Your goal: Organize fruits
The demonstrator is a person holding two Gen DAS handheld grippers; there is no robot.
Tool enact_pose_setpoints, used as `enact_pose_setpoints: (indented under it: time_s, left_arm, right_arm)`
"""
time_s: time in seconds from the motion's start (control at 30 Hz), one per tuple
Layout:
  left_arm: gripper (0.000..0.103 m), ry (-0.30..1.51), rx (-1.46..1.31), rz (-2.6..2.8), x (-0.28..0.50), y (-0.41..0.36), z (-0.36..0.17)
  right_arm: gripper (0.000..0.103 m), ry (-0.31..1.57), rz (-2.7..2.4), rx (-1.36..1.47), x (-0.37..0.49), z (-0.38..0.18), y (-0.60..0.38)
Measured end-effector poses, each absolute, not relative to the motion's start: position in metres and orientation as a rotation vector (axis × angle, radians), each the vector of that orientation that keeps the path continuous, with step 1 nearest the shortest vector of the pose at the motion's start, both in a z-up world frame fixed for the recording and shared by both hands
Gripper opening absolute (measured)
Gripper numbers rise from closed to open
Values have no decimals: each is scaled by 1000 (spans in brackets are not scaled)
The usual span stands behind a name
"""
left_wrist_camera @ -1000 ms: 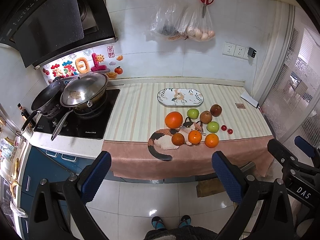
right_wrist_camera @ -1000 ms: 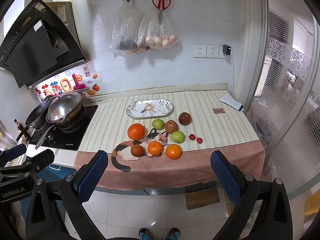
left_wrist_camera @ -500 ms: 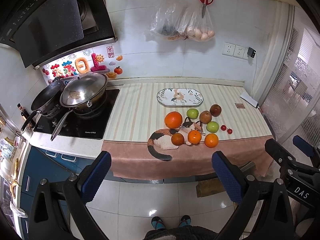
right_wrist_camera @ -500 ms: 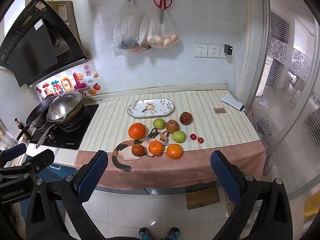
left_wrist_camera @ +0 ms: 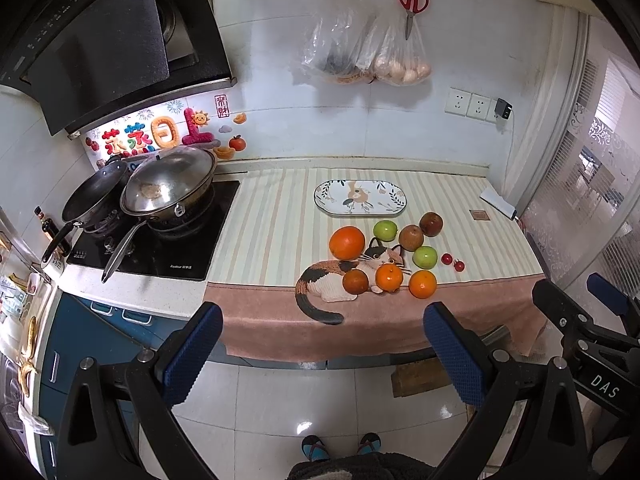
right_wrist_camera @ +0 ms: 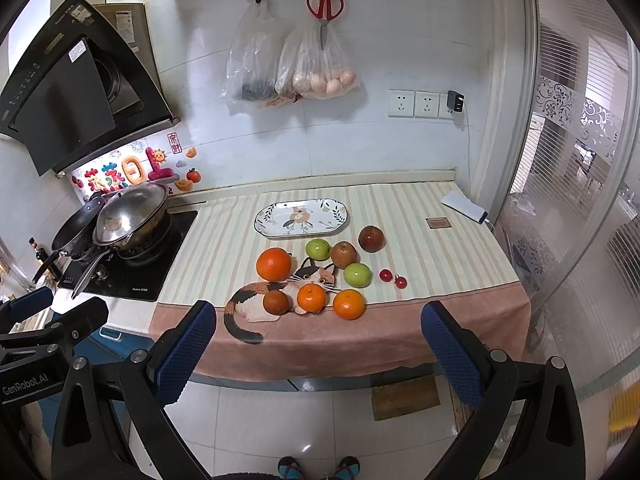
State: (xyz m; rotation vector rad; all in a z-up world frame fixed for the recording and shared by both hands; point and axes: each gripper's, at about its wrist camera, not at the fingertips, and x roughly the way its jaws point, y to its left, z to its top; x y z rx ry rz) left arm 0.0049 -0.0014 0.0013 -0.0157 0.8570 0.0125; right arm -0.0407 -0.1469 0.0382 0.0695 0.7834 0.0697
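Fruit lies loose on the striped counter cloth: a large orange (left_wrist_camera: pixel 347 243) (right_wrist_camera: pixel 274 264), two smaller oranges (left_wrist_camera: pixel 423 284) (right_wrist_camera: pixel 349 304), a brown fruit (left_wrist_camera: pixel 355 281), two green apples (left_wrist_camera: pixel 424 257) (right_wrist_camera: pixel 357 275), two russet apples (left_wrist_camera: pixel 431 224) and two cherry tomatoes (left_wrist_camera: pixel 453 262). Behind them rests an oval patterned plate (left_wrist_camera: pixel 332 190) (right_wrist_camera: pixel 264 216) with nothing on it. My left gripper (left_wrist_camera: pixel 320 354) and right gripper (right_wrist_camera: pixel 318 354) are both open, held well back from the counter over the floor, with nothing between the fingers.
A hob with a lidded wok (left_wrist_camera: pixel 168 186) and a frying pan (left_wrist_camera: pixel 94 194) takes up the counter's left. Plastic bags (left_wrist_camera: pixel 360 54) and red scissors (left_wrist_camera: pixel 412 0) hang on the wall. A white box (left_wrist_camera: pixel 498 202) sits at the counter's far right. A person's feet (left_wrist_camera: pixel 340 446) stand on the tiled floor.
Both views have drifted very slightly; the fruit and plate have not moved, and both grippers stay open.
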Motion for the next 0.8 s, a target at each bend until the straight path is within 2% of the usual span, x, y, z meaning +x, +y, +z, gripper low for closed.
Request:
enact_pose_setpoints:
  time_s: [0.8]
  left_arm:
    - [103,853,-14,13,7,-7,6]
  right_arm:
    - [103,769,61,81,-40,46,-154]
